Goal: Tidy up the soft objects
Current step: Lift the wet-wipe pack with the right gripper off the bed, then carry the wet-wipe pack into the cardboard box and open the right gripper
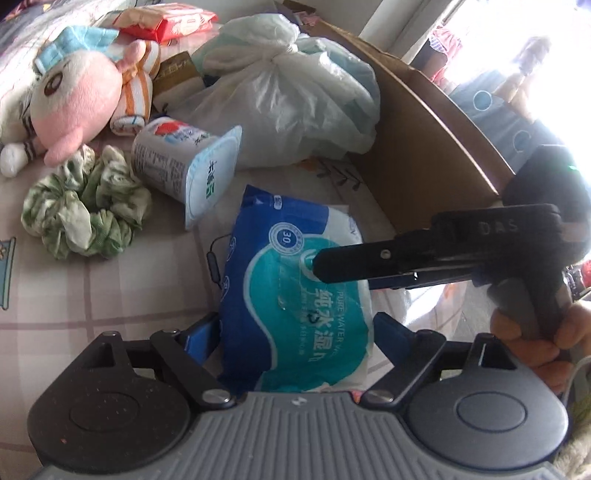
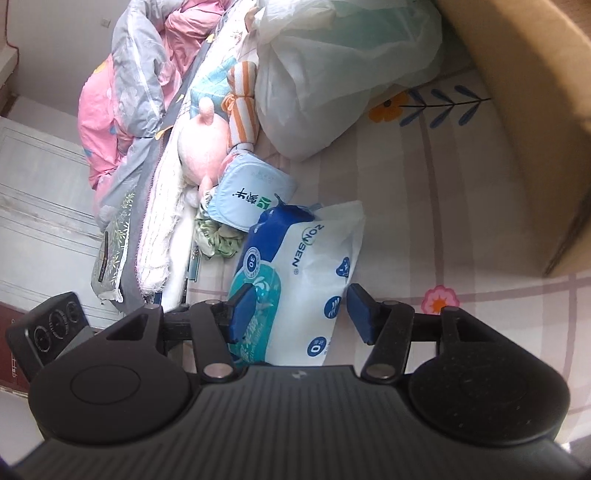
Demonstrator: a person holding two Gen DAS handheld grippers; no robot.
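A blue and teal wet-wipes pack (image 1: 295, 295) lies on the checked bedsheet. My left gripper (image 1: 295, 332) is open, its blue pads either side of the pack's near end. My right gripper (image 2: 297, 314) is also open around the same pack (image 2: 299, 277); it shows from the side in the left wrist view (image 1: 321, 267), above the pack. A pink plush doll (image 1: 81, 96), a green scrunchie (image 1: 81, 210) and a tied white plastic bag (image 1: 288, 92) lie beyond.
A yogurt cup (image 1: 184, 162) lies on its side by the scrunchie. A cardboard box (image 1: 424, 147) stands at the right. A red snack packet (image 1: 166, 22) lies far back. A pink and grey quilt (image 2: 129, 92) is piled at the bed's far end.
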